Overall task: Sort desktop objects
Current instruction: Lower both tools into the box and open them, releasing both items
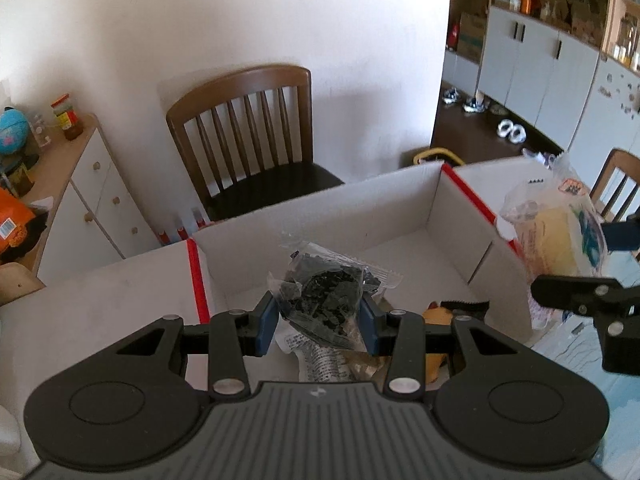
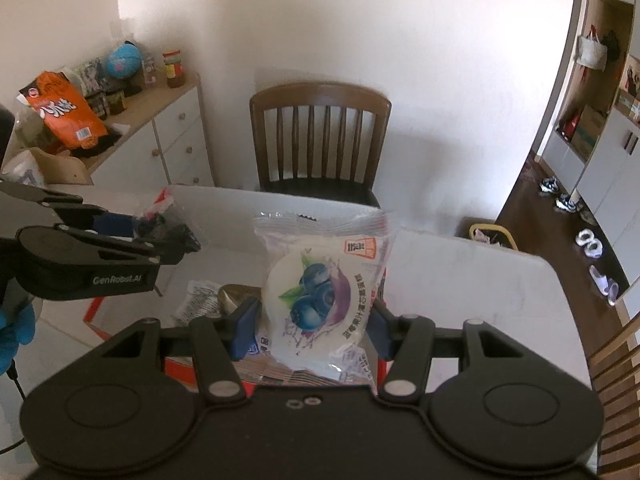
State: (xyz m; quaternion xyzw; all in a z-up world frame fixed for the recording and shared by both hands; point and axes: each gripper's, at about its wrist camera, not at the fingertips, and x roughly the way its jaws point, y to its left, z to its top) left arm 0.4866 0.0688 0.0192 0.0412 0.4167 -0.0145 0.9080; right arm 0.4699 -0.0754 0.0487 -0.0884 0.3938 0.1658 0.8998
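Left hand-held gripper (image 1: 318,316) is pinching a clear packet of dark bits (image 1: 324,300) over the open cardboard box (image 1: 320,216); right hand-held gripper (image 2: 312,330) pinches a blueberry pastry packet (image 2: 320,300). I'd lower each right in before letting go.

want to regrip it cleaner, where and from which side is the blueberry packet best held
Grip the blueberry packet across its padded middle, pads on its left and right side edges, coming from below as the right gripper does now. It stands upright; the flat sealed top looks thin and crinkly, so probably slippery.
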